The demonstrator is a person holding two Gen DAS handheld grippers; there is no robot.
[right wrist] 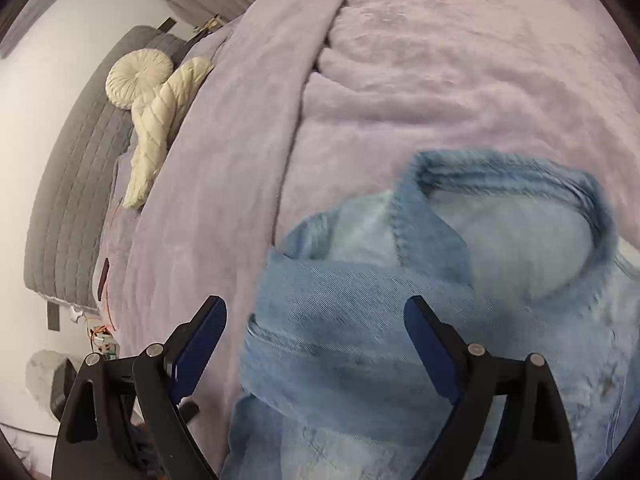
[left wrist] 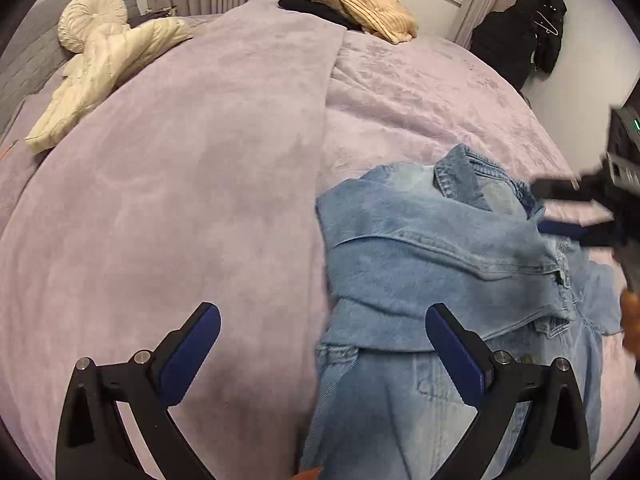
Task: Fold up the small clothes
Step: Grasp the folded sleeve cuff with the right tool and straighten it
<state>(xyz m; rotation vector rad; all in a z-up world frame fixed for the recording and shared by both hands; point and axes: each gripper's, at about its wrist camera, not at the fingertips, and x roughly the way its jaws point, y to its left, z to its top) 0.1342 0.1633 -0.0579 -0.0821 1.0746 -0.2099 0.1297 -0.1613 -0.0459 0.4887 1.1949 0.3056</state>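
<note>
Mid-fold, judging by the sleeve across the light-blue denim jacket (left wrist: 440, 264), lower right on the lilac plush bedspread (left wrist: 180, 200). Left gripper (left wrist: 324, 336) and right gripper (right wrist: 316, 328) both spread, empty. Next: pinching a hem edge.

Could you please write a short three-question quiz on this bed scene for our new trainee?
1. True or false: the left gripper is shut on the denim jacket.
2. What lies under the jacket? A) wooden floor B) purple blanket C) grey sofa
3. Fill in: the cream quilted jacket lies beside a round ____.

Key: 1 false, its jaws are spread, as are the right gripper's; 2 B; 3 cushion.
</note>
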